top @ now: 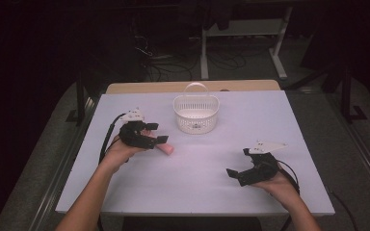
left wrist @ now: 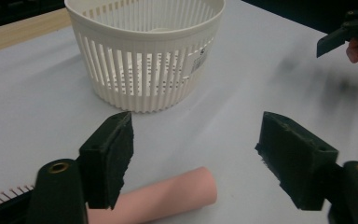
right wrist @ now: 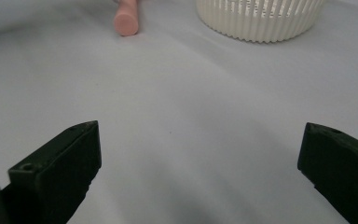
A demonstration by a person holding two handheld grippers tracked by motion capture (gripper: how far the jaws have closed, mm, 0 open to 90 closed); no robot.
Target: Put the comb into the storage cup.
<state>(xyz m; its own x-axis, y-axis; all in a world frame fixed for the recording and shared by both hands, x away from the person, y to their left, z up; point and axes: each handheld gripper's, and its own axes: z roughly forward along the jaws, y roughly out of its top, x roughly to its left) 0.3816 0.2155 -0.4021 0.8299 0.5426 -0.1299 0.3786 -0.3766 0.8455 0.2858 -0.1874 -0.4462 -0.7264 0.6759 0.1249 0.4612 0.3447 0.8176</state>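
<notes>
a: from the high view, what was on the table (top: 197, 192)?

b: a white basket (top: 196, 114) stood toward the far middle, handle up. a pink tube (top: 165, 149) lay on the cloth left of centre, nearer the person than the basket and apart from it. the left gripper (top: 158, 133) hovered right over the tube's left end, jaws spread, nothing in them. the right gripper (top: 239, 161) sat well off to the right near the front edge, jaws apart too, holding nothing.

a: and the left gripper view?

b: its two jaws stood wide open. the tube (left wrist: 168, 196) lay flat between them, low in the picture, its round end pointing to the right; the left jaw was just in front of it, but i couldn't tell if it touched. the basket (left wrist: 144, 51) stood just beyond, empty as far as the slats showed. the other gripper (left wrist: 349, 35) was at the far right edge.

a: the right gripper view?

b: jaws wide apart over bare cloth, gripping nothing. the tube (right wrist: 126, 18) lay far off at upper left, end-on, and the basket (right wrist: 261, 16) at upper right, the two apart.
</notes>
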